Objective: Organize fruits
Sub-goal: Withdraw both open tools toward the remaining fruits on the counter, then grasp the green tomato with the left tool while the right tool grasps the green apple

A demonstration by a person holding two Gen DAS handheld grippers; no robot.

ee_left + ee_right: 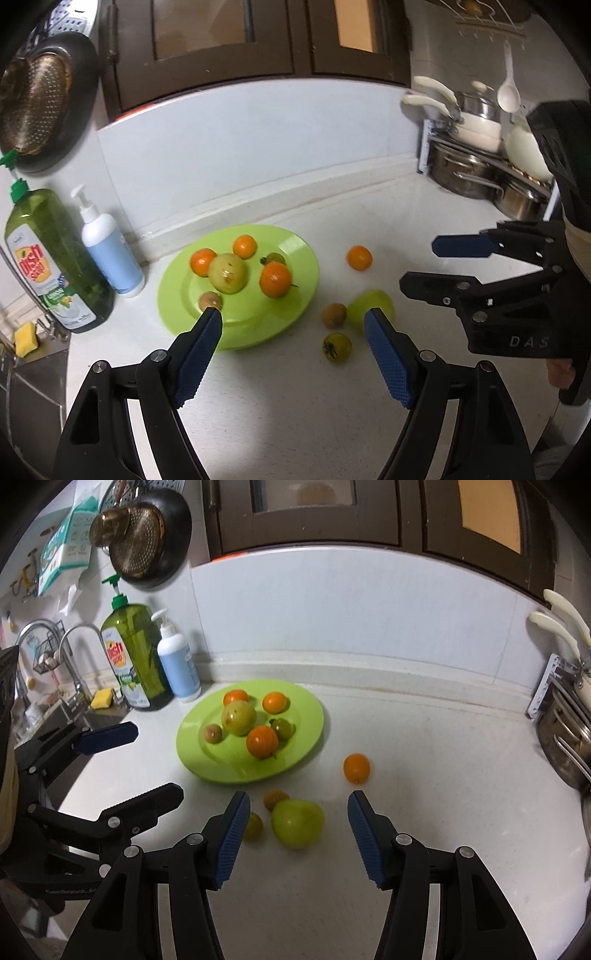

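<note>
**Fruit sort: part done, four pieces still off the plate**

Status: green plate (310, 716) on the white surface (424, 812) carries six pieces: three oranges, one large green fruit (238, 717), one small dark-green one, one small brown one (212, 733). Judged approx. 60% complete.

Outstanding, all loose on the surface:
- Green apple (297, 823), directly ahead of the right hand-held gripper (297, 806), lying between its fingers' line, not touched.
- Small brown fruit (275, 798), touching or just beside the apple, on its far side.
- Small yellow-green fruit (254, 826), beside the right gripper's left finger, partly hidden by it.
- Orange (356, 768), ahead and to the right, apart from the rest.

Grippers: right hand-held gripper spread wide, holding nothing. Left hand-held gripper (293, 317) also spread, empty; its left fingertip sits over the plate's near rim, close to the small brown fruit there. Contact can't be confirmed.

Condition: apple smooth, round, pale green, no visible marks. Large green fruit on the plate shows brown spots. Oranges bright, intact.
</note>
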